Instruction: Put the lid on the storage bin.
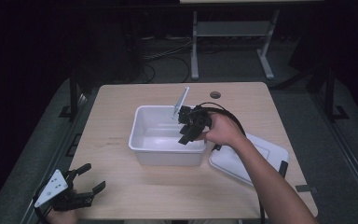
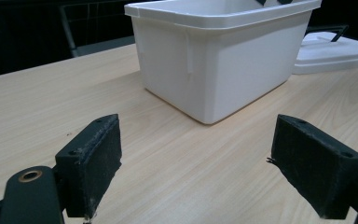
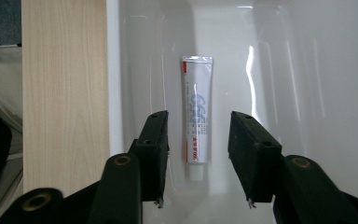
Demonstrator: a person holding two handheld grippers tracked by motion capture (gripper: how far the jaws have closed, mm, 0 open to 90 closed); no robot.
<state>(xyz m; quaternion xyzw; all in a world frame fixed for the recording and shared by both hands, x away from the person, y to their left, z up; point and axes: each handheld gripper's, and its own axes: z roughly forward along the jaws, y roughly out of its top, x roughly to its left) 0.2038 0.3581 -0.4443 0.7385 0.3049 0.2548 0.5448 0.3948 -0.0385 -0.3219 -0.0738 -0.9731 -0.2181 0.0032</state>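
A white toothpaste tube (image 3: 197, 107) with red trim lies flat on the bottom of the white plastic bin (image 3: 284, 70), cap end toward the camera. My right gripper (image 3: 199, 122) hangs above it, and its pads stand apart on either side of the tube without touching it. In the high view the right gripper (image 1: 187, 131) reaches down into the bin (image 1: 135, 135) from its right rim. My left gripper (image 1: 93, 176) rests at the table's front left corner, open and holding nothing. Its jaws (image 2: 212, 154) face the bin's side wall (image 2: 223, 60) across bare wood.
The bin's white lid (image 1: 242, 163) with a dark handle lies on the table to the right of the bin, partly under the right forearm. A cable loops from the right gripper over the bin's right rim. A grommet hole (image 1: 215, 94) sits near the table's far edge.
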